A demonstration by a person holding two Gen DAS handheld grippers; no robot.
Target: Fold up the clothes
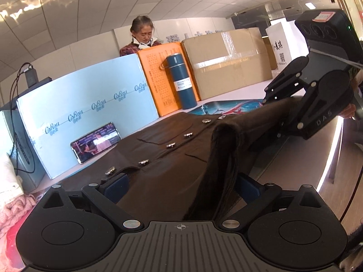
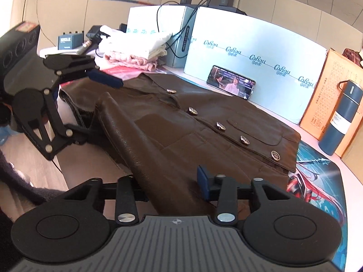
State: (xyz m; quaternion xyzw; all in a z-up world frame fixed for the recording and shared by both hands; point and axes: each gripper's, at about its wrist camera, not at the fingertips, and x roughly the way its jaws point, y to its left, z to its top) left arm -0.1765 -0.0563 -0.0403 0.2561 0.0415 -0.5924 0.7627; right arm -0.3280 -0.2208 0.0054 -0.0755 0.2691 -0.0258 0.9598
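Brown jacket [image 2: 204, 122] lies flat on table, 5 buttons up. L gripper [image 1: 181, 188] & R gripper [image 2: 168, 185]: fingers spread, sleeve betw them, not pinched.

— What is the brown jacket [image 2: 204, 122] made of?

— It looks like leather or an imitation, finely grained with a soft sheen; its buttons [image 2: 245, 140] are shiny metal.

— And the grippers?

— The left gripper [image 1: 179, 188] and right gripper [image 2: 168, 184] are matt black plastic with bright metal pins and dark blue, dull pads [image 2: 203, 182].

— The things along the far edge?

— A glossy glass-faced phone [image 2: 231, 82], a satin blue flask [image 1: 181, 81], a brown cardboard box [image 1: 229, 61] sealed with shiny tape, and smooth pale blue board [image 1: 90, 113].

— On the left?

— Folded cloth: a nubbly pink knit [image 2: 130, 61] under smoother cream fabric. The printed mat [image 2: 317, 181] looks smooth and slightly glossy.
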